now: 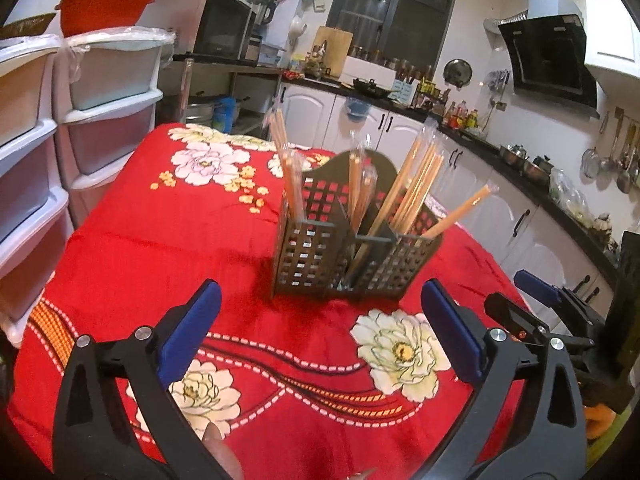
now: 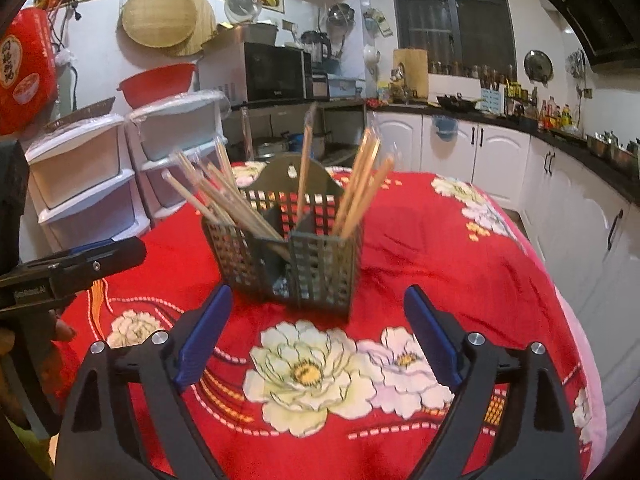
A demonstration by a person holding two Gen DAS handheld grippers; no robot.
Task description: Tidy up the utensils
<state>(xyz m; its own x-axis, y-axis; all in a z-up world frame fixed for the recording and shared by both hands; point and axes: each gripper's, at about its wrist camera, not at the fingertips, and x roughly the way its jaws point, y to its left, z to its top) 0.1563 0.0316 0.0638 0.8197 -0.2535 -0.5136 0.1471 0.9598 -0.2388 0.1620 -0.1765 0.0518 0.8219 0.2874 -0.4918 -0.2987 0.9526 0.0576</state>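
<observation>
A dark perforated utensil caddy point(image 1: 352, 248) point(image 2: 292, 252) stands on the red flowered tablecloth point(image 1: 160, 248) point(image 2: 440, 248). Wrapped wooden chopsticks point(image 1: 416, 184) point(image 2: 224, 200) lean out of its compartments at several angles. My left gripper point(image 1: 320, 304) hangs open a short way in front of the caddy, nothing between its blue pads. My right gripper point(image 2: 318, 308) is open too, also just short of the caddy and holding nothing. The right gripper point(image 1: 536, 292) shows at the right edge of the left wrist view. The left one point(image 2: 92, 254) shows at the left edge of the right wrist view.
White plastic drawer units point(image 1: 60, 128) point(image 2: 92, 184) stand left of the table, a red basin point(image 1: 106, 8) on top. A dark kitchen counter point(image 1: 520, 168) with white cabinets runs along the back and right. A hand point(image 2: 60, 330) holds the left gripper.
</observation>
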